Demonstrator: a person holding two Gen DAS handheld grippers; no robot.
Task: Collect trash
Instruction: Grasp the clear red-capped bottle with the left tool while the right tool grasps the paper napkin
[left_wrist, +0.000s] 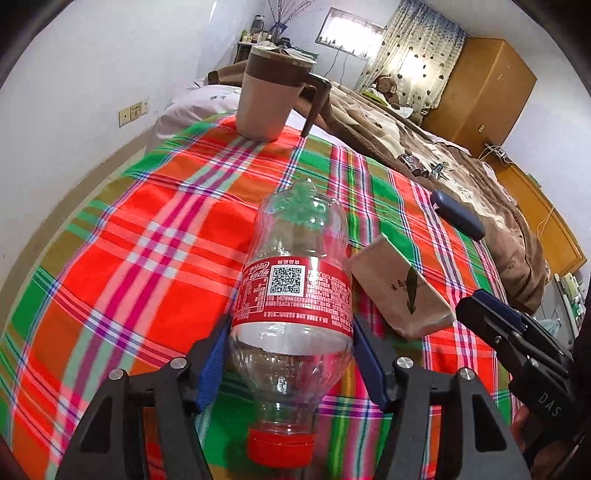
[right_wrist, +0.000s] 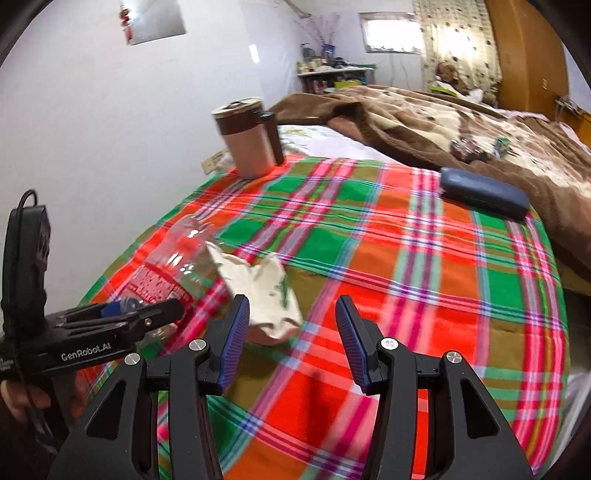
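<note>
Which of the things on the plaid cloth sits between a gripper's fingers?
The clear plastic bottle with the red label, lying between the left gripper fingers. The crumpled paper bag, mug and dark blue case lie outside both grippers.

bottle (left_wrist: 291, 295): clear glossy plastic, red label, between the left fingers (left_wrist: 212, 365)
paper bag (left_wrist: 400, 291): matt, creased, just right of them
cloth (left_wrist: 129, 240): woven plaid
blanket (left_wrist: 480, 192): fuzzy brown

White walls (left_wrist: 92, 74), a bright window (left_wrist: 349, 31), patterned curtain (left_wrist: 417, 51), wooden wardrobe (left_wrist: 484, 85).
</note>
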